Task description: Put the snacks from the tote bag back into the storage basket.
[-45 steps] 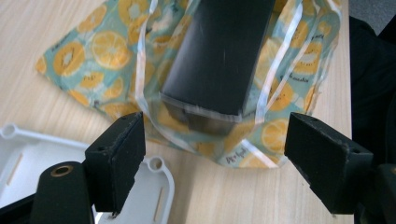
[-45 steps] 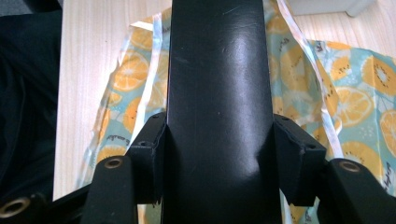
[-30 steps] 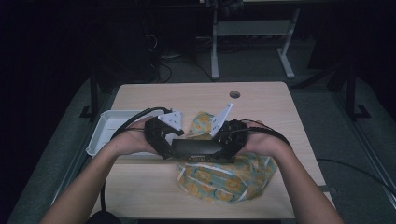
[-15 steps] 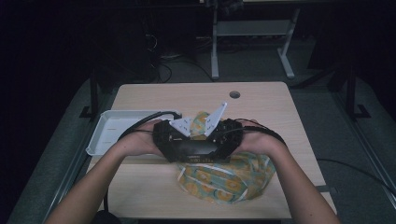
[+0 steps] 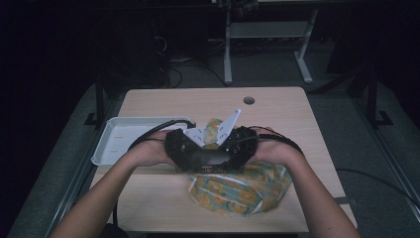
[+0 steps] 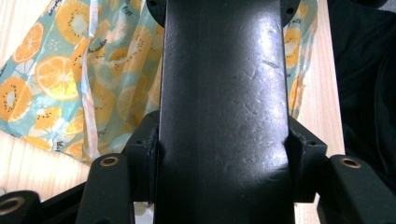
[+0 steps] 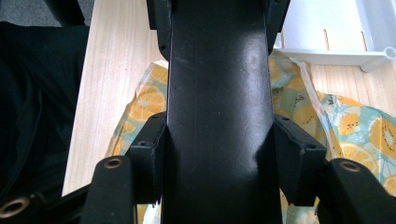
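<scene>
At far left of the high view, a white tray on the wooden table, just beside the left hand. Next, the left gripper, jaws just closing in on a flat black object that lies between them; in the left gripper view, pads pressing its sides, so clamped on. Same black object spanning across to the right gripper, likewise clenched on its edges in the right gripper view. Held level between both grippers, above the near middle of the table. Beneath and toward the right, a fruit-print cloth crumpled on the tabletop, orange and kiwi slices on pale blue. Right hand at the far side.
</scene>
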`<state>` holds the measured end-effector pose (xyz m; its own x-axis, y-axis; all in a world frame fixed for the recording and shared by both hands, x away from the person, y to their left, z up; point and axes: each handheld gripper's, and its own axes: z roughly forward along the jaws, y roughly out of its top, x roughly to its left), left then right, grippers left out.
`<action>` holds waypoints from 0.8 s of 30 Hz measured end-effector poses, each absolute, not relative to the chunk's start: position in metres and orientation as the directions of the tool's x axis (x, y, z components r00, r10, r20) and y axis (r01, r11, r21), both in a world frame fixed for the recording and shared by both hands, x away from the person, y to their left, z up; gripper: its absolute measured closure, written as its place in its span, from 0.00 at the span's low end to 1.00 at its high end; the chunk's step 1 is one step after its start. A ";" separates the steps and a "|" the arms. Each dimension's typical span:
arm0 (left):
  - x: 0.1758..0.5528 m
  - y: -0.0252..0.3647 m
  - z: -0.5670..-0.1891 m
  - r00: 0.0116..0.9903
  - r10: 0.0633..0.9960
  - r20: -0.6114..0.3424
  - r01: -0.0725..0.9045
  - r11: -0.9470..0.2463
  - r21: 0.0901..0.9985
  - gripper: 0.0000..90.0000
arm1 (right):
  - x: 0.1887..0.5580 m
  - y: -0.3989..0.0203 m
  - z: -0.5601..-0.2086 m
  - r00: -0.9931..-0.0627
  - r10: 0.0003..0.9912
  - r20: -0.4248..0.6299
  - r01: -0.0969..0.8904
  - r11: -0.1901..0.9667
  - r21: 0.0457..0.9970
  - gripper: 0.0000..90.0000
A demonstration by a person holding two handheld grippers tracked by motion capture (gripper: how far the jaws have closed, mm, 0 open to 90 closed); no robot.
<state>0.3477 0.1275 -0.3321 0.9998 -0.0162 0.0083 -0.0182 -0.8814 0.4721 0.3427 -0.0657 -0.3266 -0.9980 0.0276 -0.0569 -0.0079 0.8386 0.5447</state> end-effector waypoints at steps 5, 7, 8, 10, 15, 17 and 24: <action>0.348 0.128 -0.333 1.000 -0.020 0.015 -0.025 -0.879 0.476 0.47 | 0.343 -0.065 -0.327 -0.998 0.029 -0.062 -0.010 0.840 0.543 0.47; 0.347 0.129 -0.333 1.000 -0.019 0.017 -0.025 -0.878 0.479 0.47 | 0.342 -0.065 -0.327 -0.998 0.029 -0.061 -0.009 0.839 0.545 0.46; 0.347 0.129 -0.333 1.000 -0.019 0.019 -0.026 -0.876 0.481 0.47 | 0.342 -0.065 -0.327 -0.998 0.029 -0.064 -0.011 0.838 0.545 0.46; 0.347 0.130 -0.333 1.000 -0.019 0.016 -0.025 -0.875 0.484 0.48 | 0.343 -0.065 -0.327 -0.998 0.034 -0.062 -0.006 0.833 0.553 0.44; 0.347 0.133 -0.335 0.999 -0.017 0.031 -0.030 -0.876 0.482 0.48 | 0.343 -0.068 -0.330 -0.997 0.063 -0.044 0.027 0.823 0.567 0.31; 0.348 0.134 -0.334 1.000 -0.014 0.024 -0.024 -0.876 0.482 0.48 | 0.343 -0.071 -0.329 -0.997 0.065 -0.051 0.024 0.820 0.572 0.28; 0.350 0.142 -0.333 1.000 0.008 0.013 0.000 -0.871 0.491 0.48 | 0.340 -0.090 -0.323 -0.991 0.122 -0.063 0.059 0.791 0.610 0.23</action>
